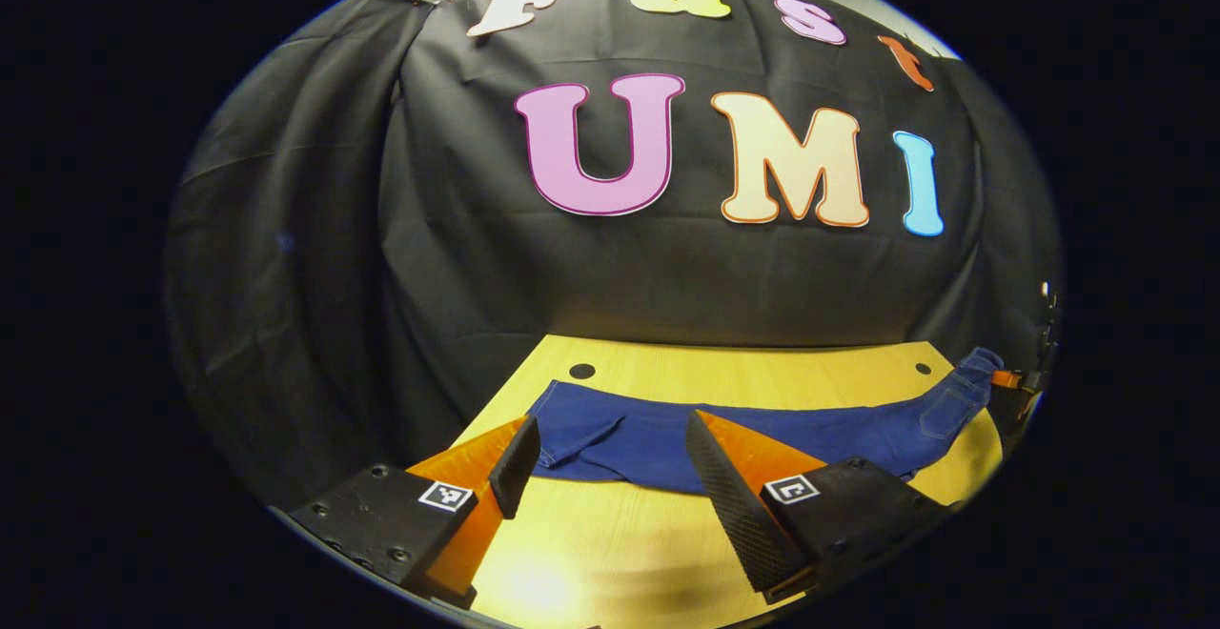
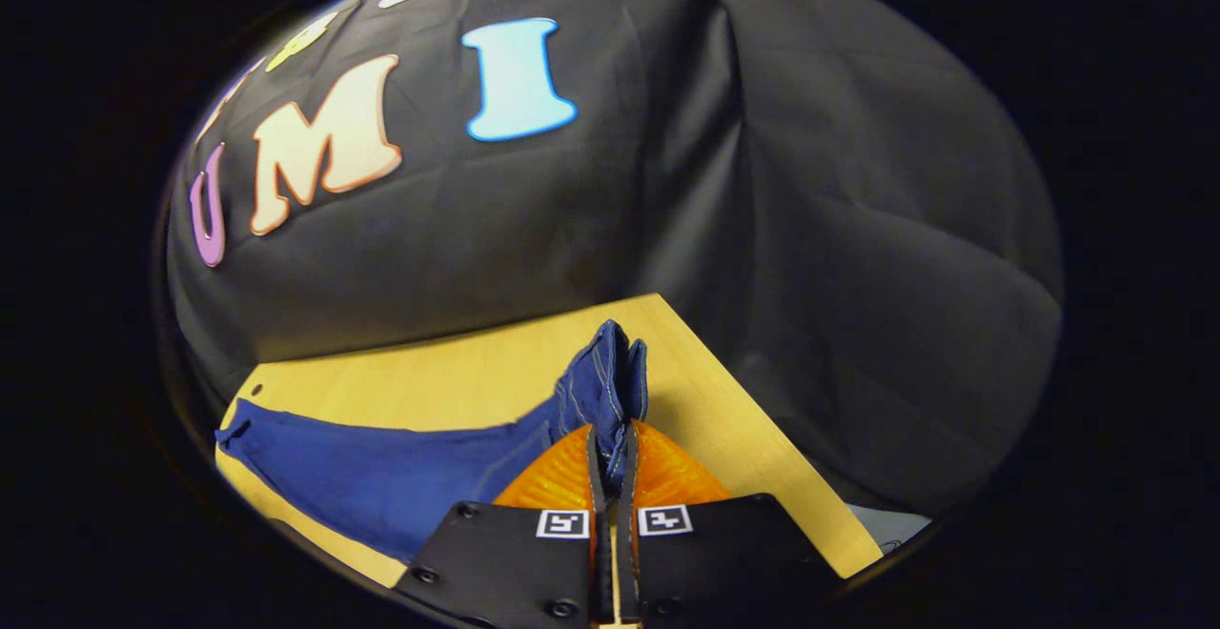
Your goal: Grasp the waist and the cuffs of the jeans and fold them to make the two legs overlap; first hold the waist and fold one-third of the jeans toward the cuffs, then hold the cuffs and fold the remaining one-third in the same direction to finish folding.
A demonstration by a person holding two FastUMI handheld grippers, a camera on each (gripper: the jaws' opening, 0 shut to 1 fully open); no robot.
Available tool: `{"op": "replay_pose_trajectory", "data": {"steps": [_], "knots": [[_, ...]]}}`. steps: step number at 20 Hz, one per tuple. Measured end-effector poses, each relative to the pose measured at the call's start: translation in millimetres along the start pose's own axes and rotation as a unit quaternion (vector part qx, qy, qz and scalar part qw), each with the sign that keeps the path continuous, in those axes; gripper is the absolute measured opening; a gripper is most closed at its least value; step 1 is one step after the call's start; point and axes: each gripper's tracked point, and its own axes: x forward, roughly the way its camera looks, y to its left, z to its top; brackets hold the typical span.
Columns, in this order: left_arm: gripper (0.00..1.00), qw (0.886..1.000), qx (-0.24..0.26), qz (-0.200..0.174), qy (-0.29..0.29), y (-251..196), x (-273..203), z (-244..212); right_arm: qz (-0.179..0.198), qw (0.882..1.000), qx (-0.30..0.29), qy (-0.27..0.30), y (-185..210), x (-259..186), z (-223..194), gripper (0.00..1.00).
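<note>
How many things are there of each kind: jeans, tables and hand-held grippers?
Jeans: 1
Table: 1
Hand-held grippers: 2, the left hand-held gripper open and the right hand-held gripper shut on the jeans
Total: 4

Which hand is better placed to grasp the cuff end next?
Left. Its tongs stand open just short of the jeans near the cuff end, while the right tongs are shut on the waist end.

The left gripper view looks from the counter's [image 1: 667, 553] near edge toward the far wall; the right gripper view sits low near a far corner; both share the jeans [image 1: 762, 434].
</note>
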Motion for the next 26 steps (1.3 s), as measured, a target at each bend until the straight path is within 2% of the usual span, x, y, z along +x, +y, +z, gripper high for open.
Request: {"op": "replay_pose_trajectory", "data": {"steps": [1, 3, 4, 7, 8, 9, 15, 17, 18, 22, 25, 26], "knots": [[0.95, 1.0, -0.003, -0.005, 0.008, 3.6, 6.2, -2.9, 0.008, 1.0, -0.011, -0.009, 16.2, -6.2, 9.0, 0.04], [0.95, 1.0, -0.002, -0.01, 0.017, 14.1, 16.1, -4.3, 0.021, 0.999, -0.025, -0.024, 51.2, -13.5, 24.8, 0.02], [0.95, 1.0, 0.0, -0.014, 0.017, 18.4, 20.7, -3.5, 0.028, 0.999, -0.023, -0.028, 67.5, -13.5, 30.9, 0.05], [0.95, 0.999, 0.004, -0.03, 0.016, 31.2, 32.7, -0.2, 0.04, 0.998, -0.016, -0.037, 113.4, -17.3, 43.0, 0.04], [0.95, 0.999, 0.005, -0.031, 0.017, 38.8, 36.8, 0.8, 0.045, 0.998, -0.019, -0.043, 128.2, -19.7, 47.9, 0.01], [0.95, 0.999, 0.006, -0.033, 0.019, 46.1, 42.1, 0.7, 0.051, 0.997, -0.021, -0.047, 141.9, -24.2, 50.8, 0.04], [0.95, 0.998, 0.015, -0.052, 0.036, 84.9, 72.2, -3.2, 0.095, 0.992, 0.002, -0.078, 234.5, -47.7, 72.6, 0.04], [0.95, 0.997, 0.018, -0.062, 0.041, 94.8, 82.5, -3.8, 0.106, 0.991, 0.0, -0.083, 263.4, -55.0, 70.1, 0.04], [0.95, 0.997, 0.02, -0.067, 0.044, 100.0, 89.9, -4.9, 0.112, 0.99, -0.001, -0.085, 272.3, -57.7, 64.2, 0.07], [0.95, 0.994, 0.024, -0.093, 0.06, 115.0, 109.7, -15.8, 0.138, 0.987, 0.013, -0.082, 335.8, -64.4, 39.4, 0.04], [0.95, 0.99, 0.03, -0.113, 0.074, 120.1, 120.9, -27.4, 0.162, 0.984, 0.028, -0.064, 376.7, -64.8, 11.8, 0.04], [0.95, 0.989, 0.033, -0.117, 0.079, 122.6, 122.9, -31.0, 0.172, 0.983, 0.034, -0.054, 390.7, -64.0, 0.6, 0.07]]}}
